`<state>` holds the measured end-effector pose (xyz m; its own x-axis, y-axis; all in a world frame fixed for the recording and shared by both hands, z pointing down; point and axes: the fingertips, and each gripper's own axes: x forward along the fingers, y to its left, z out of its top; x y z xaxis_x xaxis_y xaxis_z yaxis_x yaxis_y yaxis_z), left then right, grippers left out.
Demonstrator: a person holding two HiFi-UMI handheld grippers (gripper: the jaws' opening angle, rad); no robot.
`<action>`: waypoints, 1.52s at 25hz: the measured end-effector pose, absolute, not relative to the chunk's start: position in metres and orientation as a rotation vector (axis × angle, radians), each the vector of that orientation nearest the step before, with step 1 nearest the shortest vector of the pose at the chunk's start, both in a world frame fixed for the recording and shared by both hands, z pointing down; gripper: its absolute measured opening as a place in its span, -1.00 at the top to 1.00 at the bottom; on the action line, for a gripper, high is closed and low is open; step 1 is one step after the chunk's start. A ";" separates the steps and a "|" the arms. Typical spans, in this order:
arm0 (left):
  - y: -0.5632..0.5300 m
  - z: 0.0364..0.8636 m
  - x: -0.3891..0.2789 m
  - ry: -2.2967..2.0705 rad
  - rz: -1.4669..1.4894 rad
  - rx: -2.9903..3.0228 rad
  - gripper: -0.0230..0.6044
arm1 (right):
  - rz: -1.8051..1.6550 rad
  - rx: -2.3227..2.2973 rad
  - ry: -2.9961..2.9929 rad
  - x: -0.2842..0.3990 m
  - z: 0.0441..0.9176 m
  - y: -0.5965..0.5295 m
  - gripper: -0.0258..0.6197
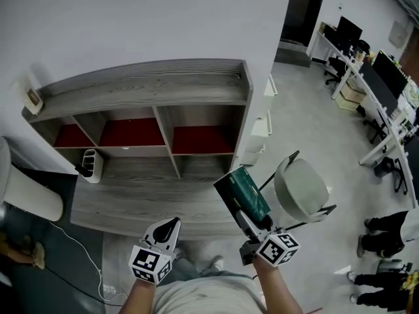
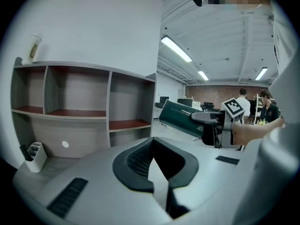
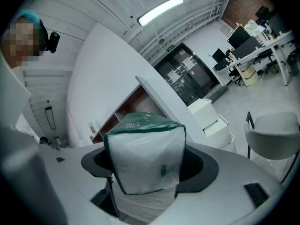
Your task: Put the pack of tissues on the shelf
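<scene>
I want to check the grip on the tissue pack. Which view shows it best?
The right gripper view: the pack of tissues fills the centre, clamped in the right gripper. The head view shows its green side from above; the left gripper view shows it small and side-on.

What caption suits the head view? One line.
Right gripper holds green tissue pack near grey shelf; left gripper empty.

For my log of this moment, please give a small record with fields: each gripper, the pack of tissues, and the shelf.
left gripper: jaws together, holds nothing, low in front of the shelf
right gripper: closed on the pack of tissues
pack of tissues: green and white, held in the air, not yet on the shelf
shelf: grey, open compartments with red floors; white holder on its lower ledge
</scene>
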<state>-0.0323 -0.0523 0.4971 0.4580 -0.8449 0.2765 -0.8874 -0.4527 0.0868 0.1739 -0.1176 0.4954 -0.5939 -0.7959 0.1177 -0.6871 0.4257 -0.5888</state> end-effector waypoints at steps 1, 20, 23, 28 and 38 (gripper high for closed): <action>-0.057 0.497 -0.036 -1.516 0.281 2.481 0.88 | -0.905 -1.305 2.506 0.168 0.496 -0.124 -0.29; -0.158 0.502 -0.126 -1.450 0.288 2.524 0.88 | -0.756 -1.504 2.663 0.049 0.514 -0.260 -0.30; -0.167 0.506 -0.142 -1.442 0.292 2.521 0.88 | -0.768 -1.538 2.660 0.036 0.524 -0.275 -0.30; -0.177 0.510 -0.166 -1.440 0.289 2.515 0.88 | -0.743 -1.635 2.669 0.019 0.541 -0.296 -0.30; -0.187 0.518 -0.198 -1.438 0.300 2.495 0.88 | -0.540 -1.768 2.742 -0.010 0.544 -0.330 -0.30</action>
<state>-0.1977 -0.1871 0.5183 0.4926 -0.8179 0.2972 -0.8685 -0.4836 0.1087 -0.0100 -0.3303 0.5438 -0.4186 -0.8536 0.3099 -0.9074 0.3794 -0.1807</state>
